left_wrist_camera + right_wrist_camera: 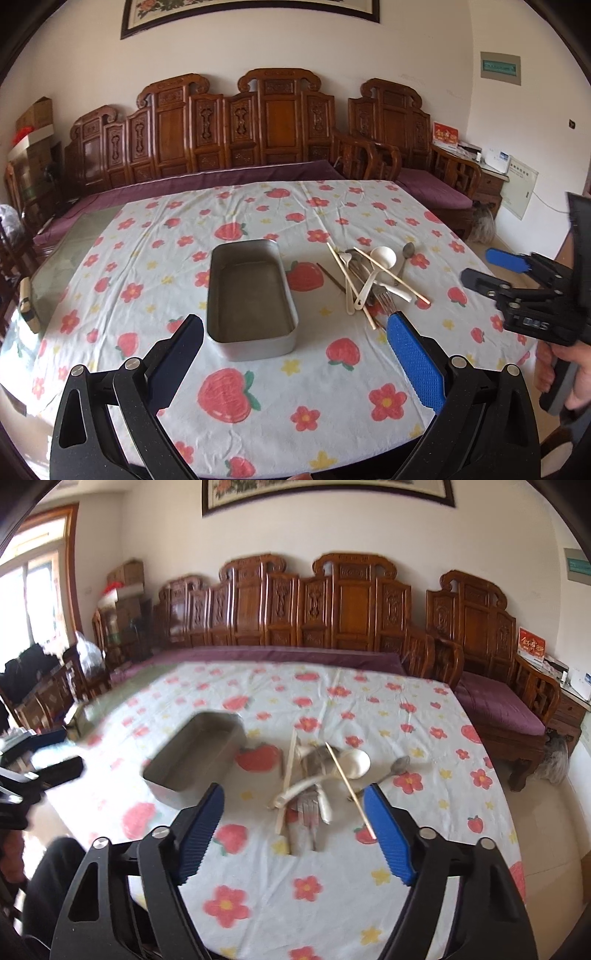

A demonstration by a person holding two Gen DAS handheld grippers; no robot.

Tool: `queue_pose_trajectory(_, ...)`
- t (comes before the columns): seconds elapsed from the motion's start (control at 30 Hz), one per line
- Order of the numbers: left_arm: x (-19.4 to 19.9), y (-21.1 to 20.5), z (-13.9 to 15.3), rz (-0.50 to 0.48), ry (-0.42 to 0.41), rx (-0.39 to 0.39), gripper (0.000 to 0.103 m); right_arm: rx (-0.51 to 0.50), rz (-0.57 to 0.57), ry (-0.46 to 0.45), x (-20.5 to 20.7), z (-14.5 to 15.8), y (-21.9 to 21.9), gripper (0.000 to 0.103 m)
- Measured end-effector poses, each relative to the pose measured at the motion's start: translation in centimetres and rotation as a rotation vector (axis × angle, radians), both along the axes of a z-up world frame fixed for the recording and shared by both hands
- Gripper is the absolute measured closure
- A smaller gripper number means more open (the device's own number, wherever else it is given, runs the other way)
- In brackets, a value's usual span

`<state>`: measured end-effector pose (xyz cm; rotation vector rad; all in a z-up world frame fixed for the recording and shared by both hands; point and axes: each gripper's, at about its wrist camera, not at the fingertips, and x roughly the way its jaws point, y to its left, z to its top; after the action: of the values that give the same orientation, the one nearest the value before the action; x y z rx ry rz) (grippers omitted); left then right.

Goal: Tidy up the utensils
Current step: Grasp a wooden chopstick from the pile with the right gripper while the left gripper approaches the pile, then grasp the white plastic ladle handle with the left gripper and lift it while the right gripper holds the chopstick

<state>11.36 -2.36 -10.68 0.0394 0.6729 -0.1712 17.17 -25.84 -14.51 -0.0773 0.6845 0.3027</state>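
Observation:
An empty grey metal tray (221, 295) stands on the flowered tablecloth (258, 398); it also shows in the right wrist view (162, 782). To its right lies a heap of utensils (369, 280): wooden chopsticks, white plastic spoons, a metal spoon (406, 254) and a fork. The heap shows in the right wrist view (317, 775). My left gripper (295, 325) is open and empty, above the tray's near end. My right gripper (295, 797) is open and empty, hovering over the near side of the heap; it also shows in the left wrist view (476, 266).
A carved wooden bench with purple cushions (258, 173) runs behind the table. A wooden armchair (491, 701) stands at the right. Bare glass tabletop (62, 258) shows at the left. Boxes (33, 122) stack in the left corner.

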Motion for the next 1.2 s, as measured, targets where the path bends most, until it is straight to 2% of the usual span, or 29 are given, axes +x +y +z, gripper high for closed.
queue_pose_trajectory(0.2, 1.7, -1.4, -1.7, -0.067, 0.026, 0.003, 0.007, -0.031, 0.000, 0.133, 5.3, -5.3, -1.9, 0.051)
queue_pose_trajectory(0.27, 2.1, -1.7, -2.3, -0.085, 0.036, 0.004, 0.007, -0.026, 0.003, 0.157, 6.6, -6.7, -2.4, 0.051)
queue_pose_trajectory(0.43, 3.4, -2.9, -3.5, -0.127, 0.058, 0.036, 0.007, -0.018, 0.048, 0.224, 10.1, -9.6, -2.7, 0.062)
queue_pose_trajectory(0.6, 4.9, -4.2, -4.6, -0.167, 0.081, 0.052, 0.007, -0.079, 0.048, 0.278, 13.0, -11.8, -2.6, 0.065)
queue_pose_trajectory(0.77, 6.5, -5.7, -5.4, -0.212, 0.115, 0.068, 0.007, -0.079, 0.060, 0.326, 14.3, -13.5, -3.3, 0.071)
queue_pose_trajectory(0.9, 8.0, -7.0, -5.9, -0.234, 0.143, 0.078, 0.007, -0.072, 0.072, 0.337, 14.1, -14.4, -3.7, 0.095)
queue_pose_trajectory(1.2, 12.1, -9.9, -7.4, -0.254, 0.211, 0.092, 0.007, -0.024, 0.062, 0.340, 12.5, -14.1, -5.0, 0.097)
